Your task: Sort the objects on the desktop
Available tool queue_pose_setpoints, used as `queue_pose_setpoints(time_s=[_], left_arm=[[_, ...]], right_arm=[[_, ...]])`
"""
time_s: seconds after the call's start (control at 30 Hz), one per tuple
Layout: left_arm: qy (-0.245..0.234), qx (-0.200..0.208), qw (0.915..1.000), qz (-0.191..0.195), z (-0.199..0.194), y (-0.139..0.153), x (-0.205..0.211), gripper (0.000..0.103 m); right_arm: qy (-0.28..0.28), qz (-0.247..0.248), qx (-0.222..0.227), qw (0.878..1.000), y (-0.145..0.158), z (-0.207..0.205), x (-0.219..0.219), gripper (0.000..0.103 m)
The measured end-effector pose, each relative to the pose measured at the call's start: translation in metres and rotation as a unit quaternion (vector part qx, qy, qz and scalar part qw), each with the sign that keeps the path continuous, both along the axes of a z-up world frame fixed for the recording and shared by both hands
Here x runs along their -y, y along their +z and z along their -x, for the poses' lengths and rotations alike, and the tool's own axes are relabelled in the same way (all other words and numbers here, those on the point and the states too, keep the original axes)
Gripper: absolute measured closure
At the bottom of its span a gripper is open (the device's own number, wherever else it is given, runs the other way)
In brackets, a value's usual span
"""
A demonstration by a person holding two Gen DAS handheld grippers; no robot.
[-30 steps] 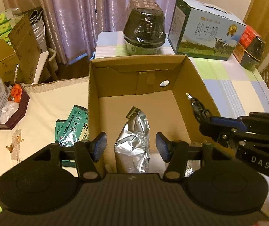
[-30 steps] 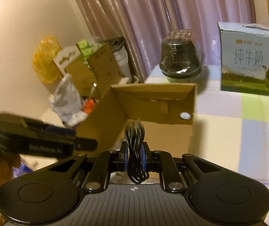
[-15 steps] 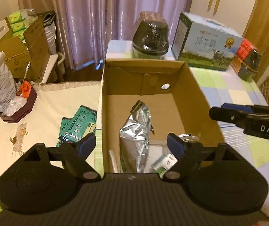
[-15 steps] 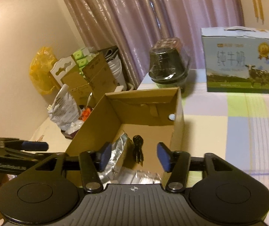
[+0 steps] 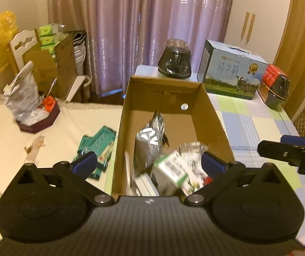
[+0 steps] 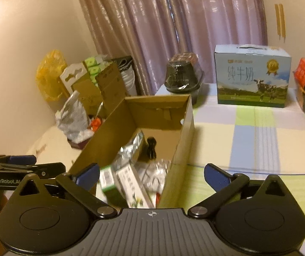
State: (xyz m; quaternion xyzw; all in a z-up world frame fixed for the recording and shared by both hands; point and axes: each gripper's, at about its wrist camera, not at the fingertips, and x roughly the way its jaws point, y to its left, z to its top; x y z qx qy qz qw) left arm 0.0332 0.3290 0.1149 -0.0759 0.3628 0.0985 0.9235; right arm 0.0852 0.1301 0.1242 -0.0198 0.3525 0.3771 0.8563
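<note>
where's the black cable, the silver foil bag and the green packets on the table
black cable (image 6: pixel 151 147), right wrist view, middle of the coil
silver foil bag (image 5: pixel 149 141), left wrist view, its creased front
green packets (image 5: pixel 98 144), left wrist view, top packet's face

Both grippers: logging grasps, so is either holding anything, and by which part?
Nothing held: left gripper and right gripper have just opened, empty.

Foil pouch (image 5: pixel 149 143) inside cardboard box (image 5: pixel 214 123)
</note>
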Motion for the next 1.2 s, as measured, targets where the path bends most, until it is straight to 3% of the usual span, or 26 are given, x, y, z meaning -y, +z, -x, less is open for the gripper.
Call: queue_pose_setpoints(time_s=[0.13, 0.5, 0.67, 1.2], left_arm=[[0.009, -0.012, 0.9997, 0.021, 0.026, 0.001, 0.014, 0.001], [0.047, -0.022, 0.9984, -0.023, 0.08, 0.017, 0.049, 0.001], [0.063, -0.014, 0.9979, 0.004, 0.097, 0.017, 0.054, 0.001], [0.085, -0.011, 0.9963, 0.007, 0.113, 0.022, 0.06, 0.001]], right_arm=[[-0.001, 0.024, -0.007, 1.0, 0.001, 0.024, 0.008, 0.002], [0.0, 0.063, -0.016, 0.998, -0.005, 0.066, 0.032, 0.002], [0.007, 0.066, -0.022, 0.998, -0.007, 0.075, 0.039, 0.002], [0.01, 0.056, -0.029, 0.998, -0.003, 0.089, 0.044, 0.002]])
